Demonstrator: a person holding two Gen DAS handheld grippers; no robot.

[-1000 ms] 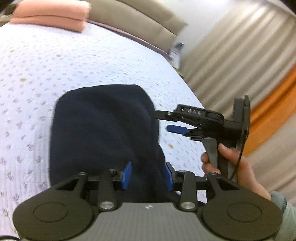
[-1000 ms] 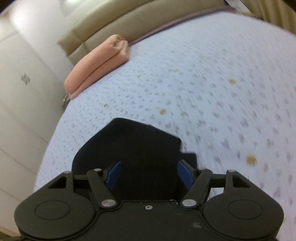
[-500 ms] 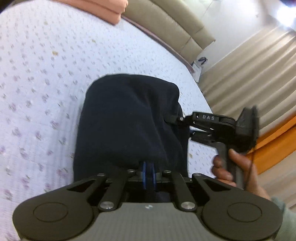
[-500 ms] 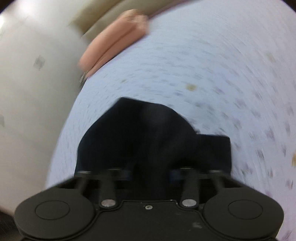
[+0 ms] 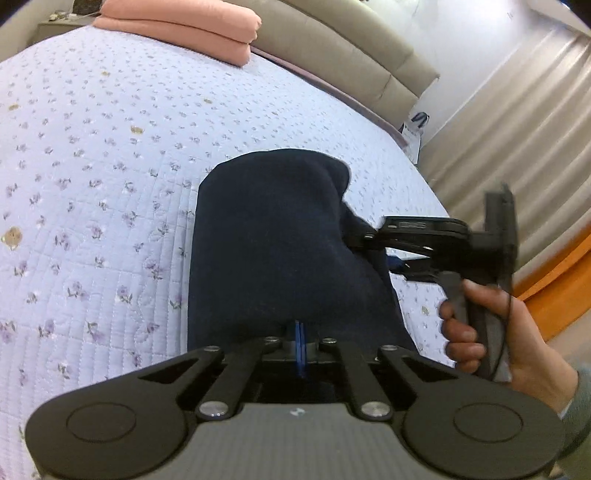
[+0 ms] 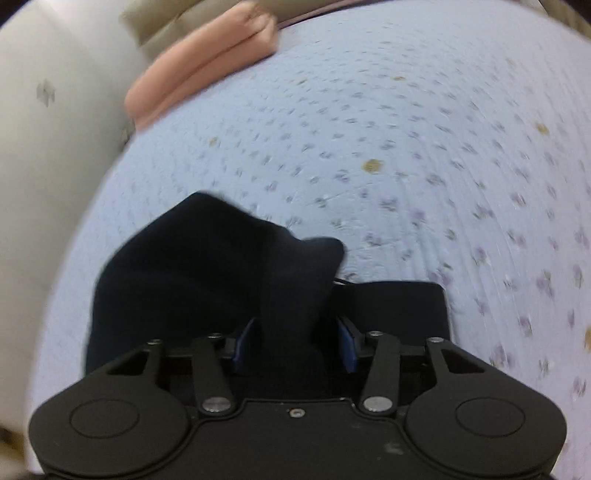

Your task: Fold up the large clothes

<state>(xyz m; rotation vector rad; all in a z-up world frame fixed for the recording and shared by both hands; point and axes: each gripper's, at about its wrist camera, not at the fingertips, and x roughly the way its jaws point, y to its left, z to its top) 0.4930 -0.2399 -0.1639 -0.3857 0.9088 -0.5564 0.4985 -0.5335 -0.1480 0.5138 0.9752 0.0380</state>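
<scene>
A dark navy garment lies folded in a thick pile on the floral quilt. My left gripper is shut at the garment's near edge; its blue pads meet and the cloth covers their tips. My right gripper, held in a hand, reaches into the garment's right side. In the right wrist view a raised fold of the garment runs between the right gripper's blue pads. Its jaws are opening, and the pads stand just beside the fold.
A folded pink blanket lies at the head of the bed by the beige headboard. Curtains hang past the bed's right edge. A white wall or wardrobe stands on the other side.
The left jaws went from open to fully shut at the garment's near edge. The right jaws closed in on a fold, then spread again. Both grippers sank closer to the garment.
</scene>
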